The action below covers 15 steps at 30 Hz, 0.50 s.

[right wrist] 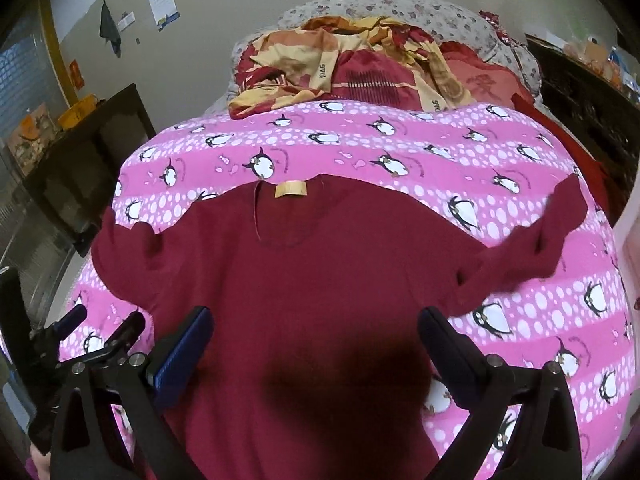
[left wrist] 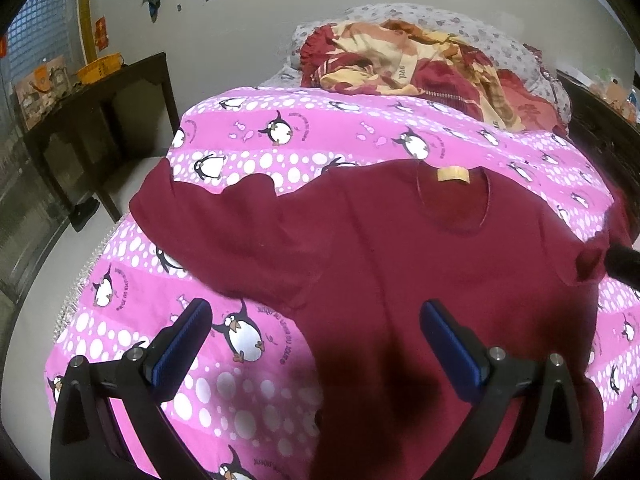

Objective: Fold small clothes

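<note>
A dark red short-sleeved shirt [left wrist: 400,264] lies spread flat on the pink penguin-print quilt [left wrist: 280,148], neck with a tan label [left wrist: 453,175] pointing away. My left gripper [left wrist: 316,322] is open and empty, hovering over the shirt's left side near its left sleeve [left wrist: 208,224]. My right gripper [right wrist: 316,330] is open and empty above the shirt's body [right wrist: 320,280]; the right sleeve [right wrist: 532,240] stretches out to the right. The left gripper also shows at the left edge of the right wrist view [right wrist: 100,330]. A dark tip of the right gripper [left wrist: 624,264] shows at the right edge of the left wrist view.
A heap of red and yellow bedding [left wrist: 420,68] and a flowered pillow [left wrist: 460,20] lie at the head of the bed. A dark wooden table [left wrist: 100,96] with an orange basket [left wrist: 98,66] stands left of the bed. A dark headboard [right wrist: 580,100] runs along the right.
</note>
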Each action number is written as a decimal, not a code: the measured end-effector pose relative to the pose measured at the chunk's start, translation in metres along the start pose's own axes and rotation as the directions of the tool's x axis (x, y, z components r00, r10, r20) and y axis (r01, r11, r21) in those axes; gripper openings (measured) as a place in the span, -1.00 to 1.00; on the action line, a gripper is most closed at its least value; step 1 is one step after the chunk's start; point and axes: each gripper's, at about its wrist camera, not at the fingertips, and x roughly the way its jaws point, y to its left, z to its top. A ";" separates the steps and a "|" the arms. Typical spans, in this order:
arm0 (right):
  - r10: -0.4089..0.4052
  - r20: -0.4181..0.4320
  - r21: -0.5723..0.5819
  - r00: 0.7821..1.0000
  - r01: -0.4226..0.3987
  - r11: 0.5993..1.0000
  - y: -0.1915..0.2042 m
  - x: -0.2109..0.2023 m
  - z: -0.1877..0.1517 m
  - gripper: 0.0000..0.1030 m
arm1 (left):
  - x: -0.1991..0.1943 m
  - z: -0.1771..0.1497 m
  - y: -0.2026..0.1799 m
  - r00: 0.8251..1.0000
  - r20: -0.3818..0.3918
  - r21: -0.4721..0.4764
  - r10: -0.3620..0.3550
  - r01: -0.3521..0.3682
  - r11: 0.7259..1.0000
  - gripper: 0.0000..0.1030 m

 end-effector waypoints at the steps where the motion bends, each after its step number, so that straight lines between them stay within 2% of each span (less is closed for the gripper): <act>1: -0.006 -0.004 -0.004 1.000 0.006 1.000 0.000 0.004 0.000 1.00 | 0.002 0.001 0.001 1.000 -0.003 0.000 0.002 -0.002 1.000 1.00; 5: -0.039 -0.029 -0.008 0.999 0.038 0.999 -0.002 0.021 -0.001 1.00 | 0.008 0.003 0.003 1.000 -0.007 -0.004 -0.006 0.006 1.000 1.00; 11: -0.018 -0.036 0.011 0.999 0.019 1.000 -0.009 0.033 -0.003 1.00 | 0.014 0.005 0.007 0.999 -0.016 -0.027 -0.028 0.028 0.999 1.00; 15: -0.036 -0.027 -0.007 0.999 0.036 0.999 -0.007 0.038 -0.004 1.00 | 0.016 0.006 0.006 0.999 -0.022 -0.025 -0.031 0.031 0.999 1.00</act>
